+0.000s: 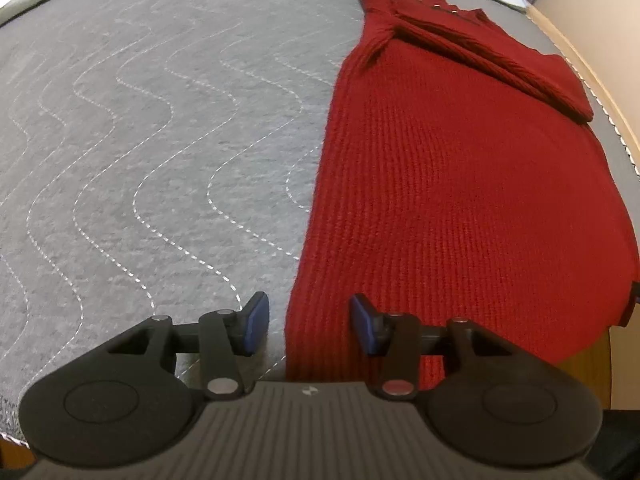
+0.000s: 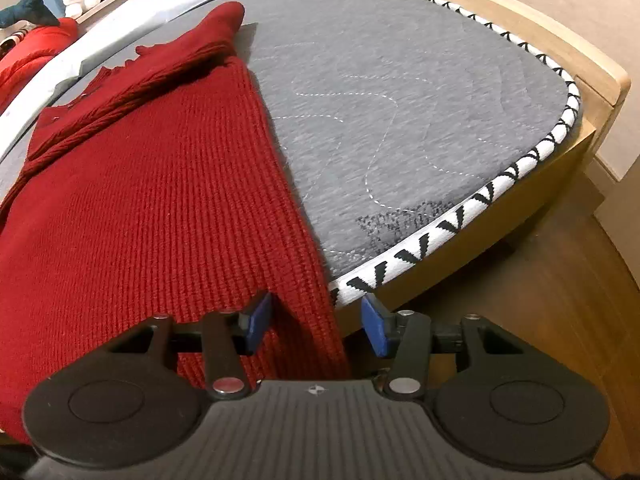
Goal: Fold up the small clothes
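Both grippers stand parted, clamping nothing: left gripper (image 1: 308, 324) straddles the red knit sweater's (image 1: 460, 200) near left edge, right gripper (image 2: 316, 324) its near right edge. Lying flat on the grey mattress (image 1: 160, 140), the sweater's long axis runs away, neckline farthest, sleeves folded across.

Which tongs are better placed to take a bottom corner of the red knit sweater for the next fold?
Neither clearly: both open tongs straddle a side edge of the red knit sweater at its hem, left tongs and right tongs alike.
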